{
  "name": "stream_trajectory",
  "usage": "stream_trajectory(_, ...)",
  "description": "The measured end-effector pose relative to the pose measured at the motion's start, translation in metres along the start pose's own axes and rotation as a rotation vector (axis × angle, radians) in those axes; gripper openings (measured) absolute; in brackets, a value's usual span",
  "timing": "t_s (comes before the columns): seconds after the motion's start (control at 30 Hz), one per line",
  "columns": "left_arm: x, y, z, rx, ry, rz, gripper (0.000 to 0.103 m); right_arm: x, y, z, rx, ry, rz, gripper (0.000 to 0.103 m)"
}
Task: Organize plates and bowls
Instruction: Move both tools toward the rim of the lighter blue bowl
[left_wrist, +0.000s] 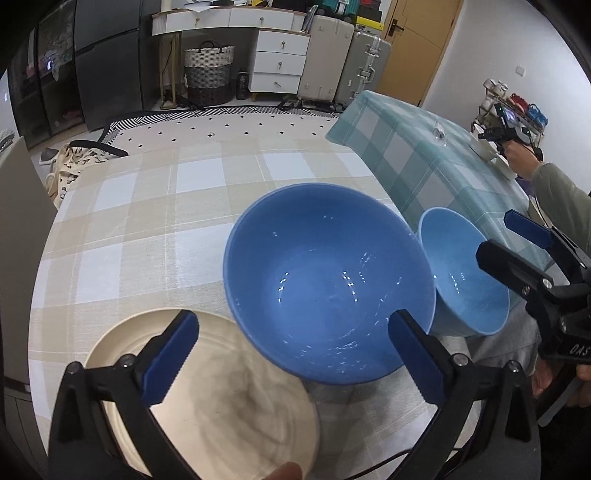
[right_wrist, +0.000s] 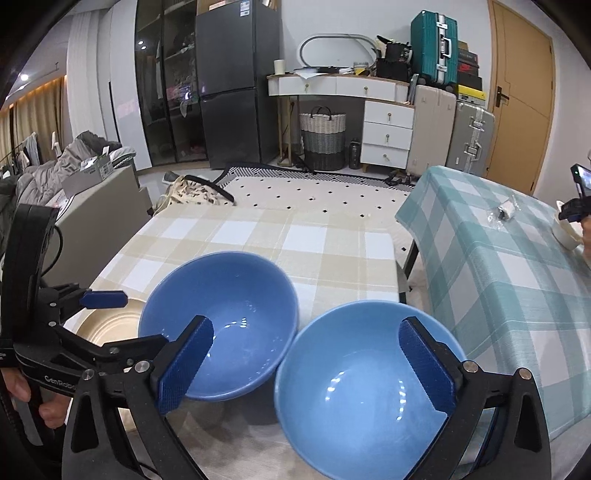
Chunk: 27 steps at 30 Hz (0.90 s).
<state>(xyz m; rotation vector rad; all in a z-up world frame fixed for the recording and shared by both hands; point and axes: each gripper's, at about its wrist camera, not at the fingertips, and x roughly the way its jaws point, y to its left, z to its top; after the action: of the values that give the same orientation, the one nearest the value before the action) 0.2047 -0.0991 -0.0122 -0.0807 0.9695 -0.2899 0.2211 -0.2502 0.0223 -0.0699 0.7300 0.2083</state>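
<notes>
Two wrist views over a table covered in a beige and white checked cloth (left_wrist: 155, 206).

Left wrist view: left gripper (left_wrist: 295, 354), black frame with blue ribbed pads, jaws spread wide, nothing clamped. Beneath its left finger, a round cream ceramic plate (left_wrist: 229, 398) lying flat at the near edge of the table, blurred. Just right of the plate, a large deep-blue glazed bowl (left_wrist: 325, 280), upright, its near rim overlapping the plate's edge in this view; whether touching, cannot tell. Right finger of the left gripper seen over the bowl's near rim, no visible contact. Further right, a smaller light-blue glazed bowl (left_wrist: 465, 273), upright, close against the large bowl's side. Right gripper (left_wrist: 517, 243) visible at the right edge, near the small bowl.

Right wrist view: right gripper (right_wrist: 306, 365) with jaws fully apart, gripping nothing. Light-blue bowl (right_wrist: 362, 387) directly below, its rim between the two blue pads, no pad pressing on it. Deep-blue bowl (right_wrist: 221, 295) to its left, rims almost meeting. Cream plate (right_wrist: 110, 325) partly hidden behind the left gripper (right_wrist: 103, 299) at far left.

Beside the beige table, a second table in a teal checked cloth (right_wrist: 498, 266).
</notes>
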Motion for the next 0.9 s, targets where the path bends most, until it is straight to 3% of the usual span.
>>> stream_trajectory(0.6,0.001,-0.093,-0.011,0.153,0.028,-0.056,0.103,-0.027,-0.089,-0.017,0.133,0.004,-0.127,0.102)
stream_trajectory(0.7,0.0,-0.103,-0.008,0.147,0.027,-0.091,0.103,-0.024,-0.097,-0.021,0.142,0.014,-0.135,0.102)
stream_trajectory(0.9,0.001,-0.116,-0.006,0.145,0.048,-0.223,0.093,-0.019,-0.111,-0.029,0.165,0.033,-0.142,0.102)
